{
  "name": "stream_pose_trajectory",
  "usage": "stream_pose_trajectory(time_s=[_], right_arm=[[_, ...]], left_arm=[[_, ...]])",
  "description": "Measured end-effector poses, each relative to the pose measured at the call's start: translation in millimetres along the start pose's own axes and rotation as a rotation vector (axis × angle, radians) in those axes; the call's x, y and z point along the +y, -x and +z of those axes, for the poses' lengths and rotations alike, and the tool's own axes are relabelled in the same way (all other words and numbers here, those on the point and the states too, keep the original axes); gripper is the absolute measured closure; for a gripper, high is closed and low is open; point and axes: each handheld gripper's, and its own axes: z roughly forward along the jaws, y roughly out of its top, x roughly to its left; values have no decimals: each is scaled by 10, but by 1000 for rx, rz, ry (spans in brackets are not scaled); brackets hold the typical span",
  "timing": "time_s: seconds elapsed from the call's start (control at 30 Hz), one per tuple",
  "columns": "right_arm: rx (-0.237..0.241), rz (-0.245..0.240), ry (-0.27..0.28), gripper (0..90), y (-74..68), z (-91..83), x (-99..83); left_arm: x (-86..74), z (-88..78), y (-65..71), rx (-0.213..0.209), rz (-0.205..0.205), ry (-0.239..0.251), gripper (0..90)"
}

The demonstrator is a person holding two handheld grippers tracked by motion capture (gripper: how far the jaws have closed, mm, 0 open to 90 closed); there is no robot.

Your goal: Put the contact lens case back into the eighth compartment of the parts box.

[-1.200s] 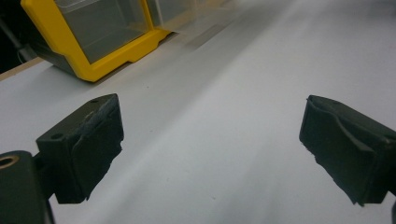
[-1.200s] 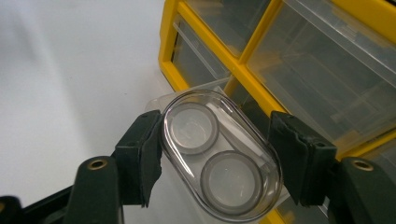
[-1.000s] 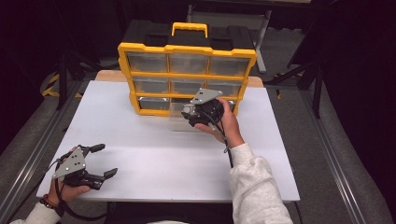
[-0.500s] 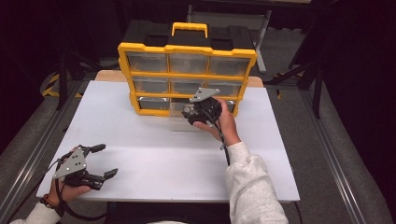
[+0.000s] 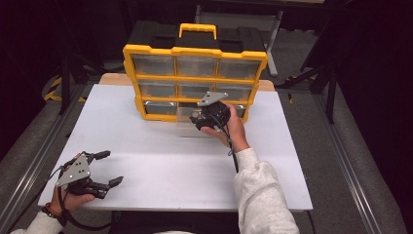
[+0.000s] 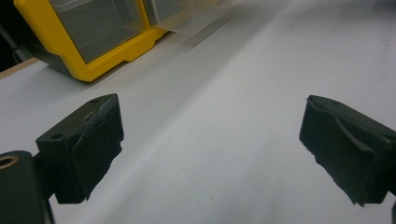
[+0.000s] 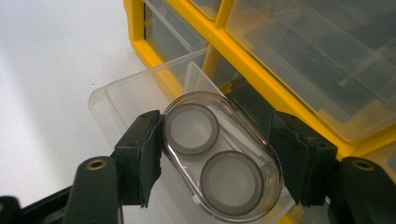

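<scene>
A broad white rectangular table [image 5: 160, 156] carried, toward its far edge, a yellow-framed plastic organiser cabinet [image 5: 195, 51] with three rows of clear drawers and a yellow carry handle on its black top. From the cabinet's bottom row, a clear plastic drawer [image 7: 140, 91] stood pulled out over the table surface, just in front of the frame. Above that open drawer, the right gripper [image 7: 217, 154] was held up against the cabinet front, its black pads pressing on either side of a clear oval plastic case [image 7: 219, 154] with two round grey discs inside; the case sat tilted between the jaws, over the drawer's open top, and whether it touched the drawer could not be told. Well apart from all this, near the table's near left corner, the left gripper [image 5: 100, 168] rested low in the person's hand, its two black jaws spread wide with bare table between them and nothing in their hold.
</scene>
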Motion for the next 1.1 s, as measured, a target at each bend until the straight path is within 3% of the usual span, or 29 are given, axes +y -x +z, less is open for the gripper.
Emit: stream_pose_trajectory(time_s=[0.47, 0.7, 1.1], right_arm=[[-5, 18, 24, 350, 1, -23, -1], [-14, 25, 75, 333, -27, -98, 17], [-38, -8, 120, 281, -116, -213, 46]], left_arm=[[1, 7, 4, -1, 0, -5, 73], [-2, 10, 1, 3, -1, -5, 74], [-5, 19, -1, 6, -1, -8, 75]])
